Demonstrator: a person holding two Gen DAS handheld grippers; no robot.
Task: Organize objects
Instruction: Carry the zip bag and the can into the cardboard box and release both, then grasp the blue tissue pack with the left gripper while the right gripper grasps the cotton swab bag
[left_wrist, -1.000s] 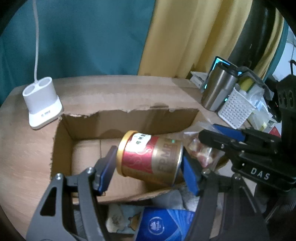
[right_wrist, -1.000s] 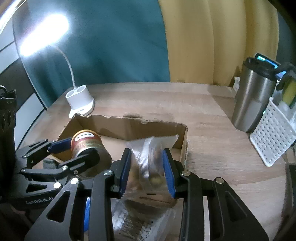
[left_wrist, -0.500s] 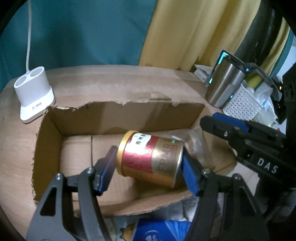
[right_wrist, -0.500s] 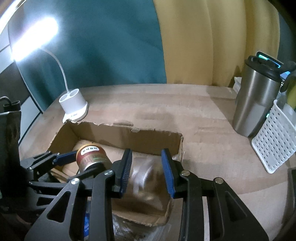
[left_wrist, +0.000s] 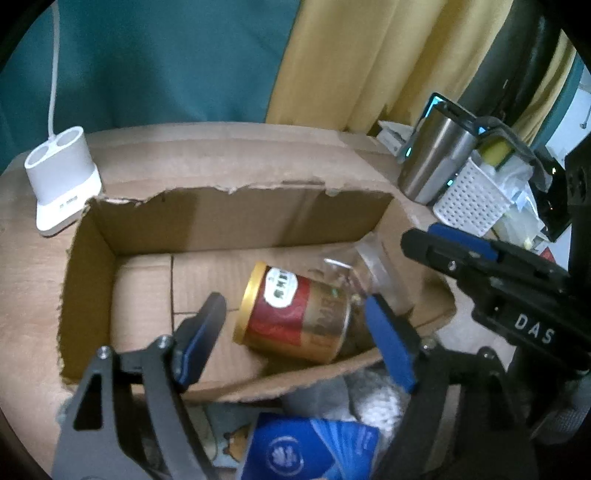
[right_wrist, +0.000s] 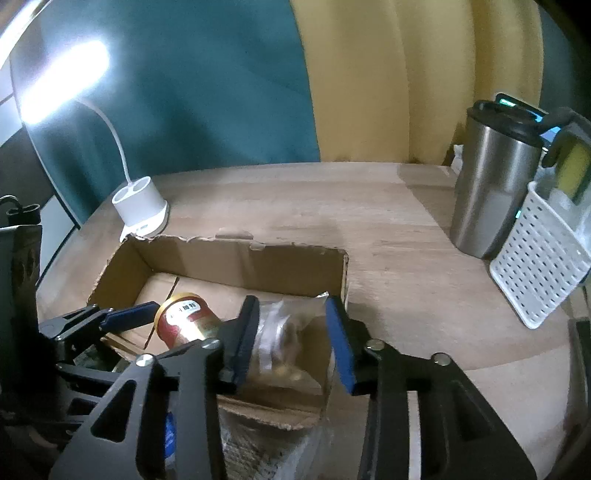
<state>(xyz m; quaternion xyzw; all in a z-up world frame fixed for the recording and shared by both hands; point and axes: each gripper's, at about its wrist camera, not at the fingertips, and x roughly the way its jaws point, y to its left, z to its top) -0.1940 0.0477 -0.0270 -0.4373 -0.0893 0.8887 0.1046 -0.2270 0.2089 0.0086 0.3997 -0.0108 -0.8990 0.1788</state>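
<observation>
Lying on its side inside the cardboard box (left_wrist: 236, 218), the can (left_wrist: 295, 317) shows a gold rim, a red and gold printed wall and a white label; it is a short metal cylinder with its rimmed end turned toward the box's left. I see my left tool (left_wrist: 295, 332) spread apart around it, blue pads clear of the can on both sides. Beside the can, toward the box's right end, sits the clear plastic bag (right_wrist: 284, 339), crinkled and glossy, with small pale pieces inside; the bag is blurred. My right tool (right_wrist: 291, 339) is likewise parted, its blue pads flanking the bag; whether they touch the film I cannot tell. The box is plain brown corrugated board with torn, ragged upper edges and stands on the pale wood-grain worktop (right_wrist: 388, 221). Behind it stands a white lamp base (right_wrist: 140, 206) with two round wells. At right are a brushed-steel tumbler (right_wrist: 491, 192) with a black lid and a white perforated basket (right_wrist: 535, 273).
</observation>
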